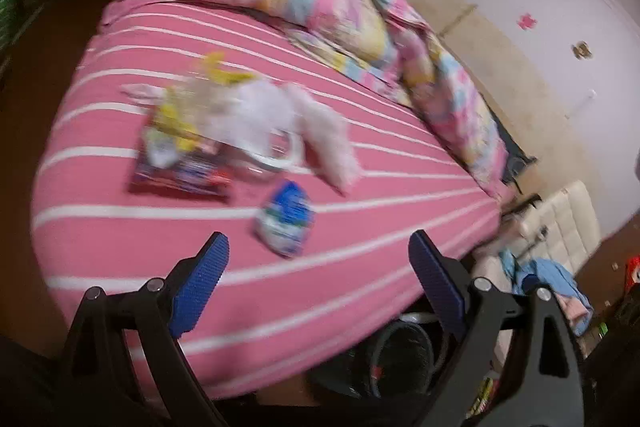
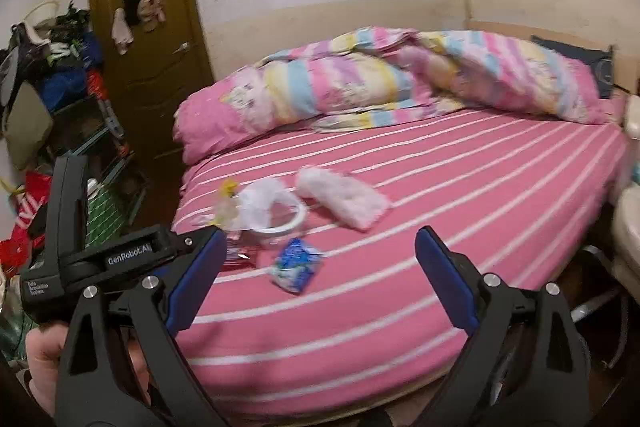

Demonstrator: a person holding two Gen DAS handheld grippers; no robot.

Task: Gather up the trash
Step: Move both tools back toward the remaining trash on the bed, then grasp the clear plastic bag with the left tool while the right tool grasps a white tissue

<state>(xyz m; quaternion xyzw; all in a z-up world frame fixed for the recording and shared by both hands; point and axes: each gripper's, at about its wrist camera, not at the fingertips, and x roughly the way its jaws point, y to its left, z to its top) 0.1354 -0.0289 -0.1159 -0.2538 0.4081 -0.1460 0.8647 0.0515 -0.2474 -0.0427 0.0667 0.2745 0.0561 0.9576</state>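
Trash lies in a loose heap on the pink striped bed (image 1: 120,259). Nearest is a crumpled blue and white wrapper (image 1: 285,223) (image 2: 296,265). Behind it lie a dark red snack packet (image 1: 180,175) (image 2: 240,259), a white ring-shaped lid (image 1: 276,157) (image 2: 286,217), a fluffy white wad (image 1: 326,143) (image 2: 344,197) and a yellow wrapper (image 1: 224,71) (image 2: 228,187). My left gripper (image 1: 319,247) is open just short of the blue wrapper, holding nothing. My right gripper (image 2: 322,239) is open too, over the bed's near edge with the blue wrapper between and beyond its fingers.
A rolled pastel quilt (image 2: 400,79) lies along the far side of the bed. A black round bin (image 1: 404,351) stands on the floor by the bed's near edge. A white padded bench (image 1: 560,219) is to the right. A cluttered shelf (image 2: 68,75) and a brown door (image 2: 152,39) stand to the left.
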